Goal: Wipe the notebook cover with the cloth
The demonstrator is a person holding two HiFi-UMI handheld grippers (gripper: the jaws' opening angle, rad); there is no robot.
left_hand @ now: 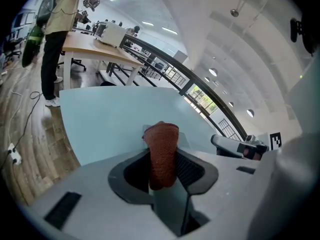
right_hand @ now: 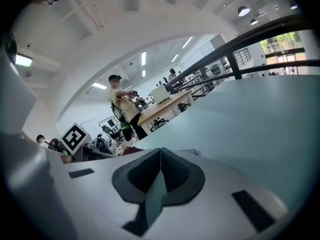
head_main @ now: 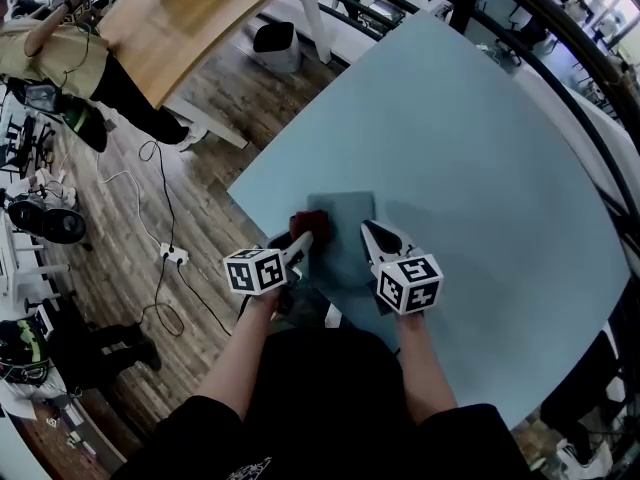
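Note:
A grey-blue notebook (head_main: pixel 343 236) lies flat near the front corner of the pale blue table (head_main: pixel 470 168). My left gripper (head_main: pixel 303 240) is shut on a dark red cloth (head_main: pixel 311 223), which sits over the notebook's left edge. In the left gripper view the cloth (left_hand: pixel 162 151) stands up between the jaws, with the notebook (left_hand: pixel 183 139) just behind it. My right gripper (head_main: pixel 372 234) is shut with nothing in it, its tip over the notebook's right edge. Its own view shows the jaws (right_hand: pixel 160 151) pressed together and the notebook's edge (right_hand: pixel 192 153) behind them.
The table's left edge (head_main: pixel 262 158) drops to a wooden floor with a cable and power strip (head_main: pixel 174 256). A person (head_main: pixel 80 63) stands by a wooden desk (head_main: pixel 180 18) at the far left. A dark railing (head_main: pixel 560 38) runs past the table's far side.

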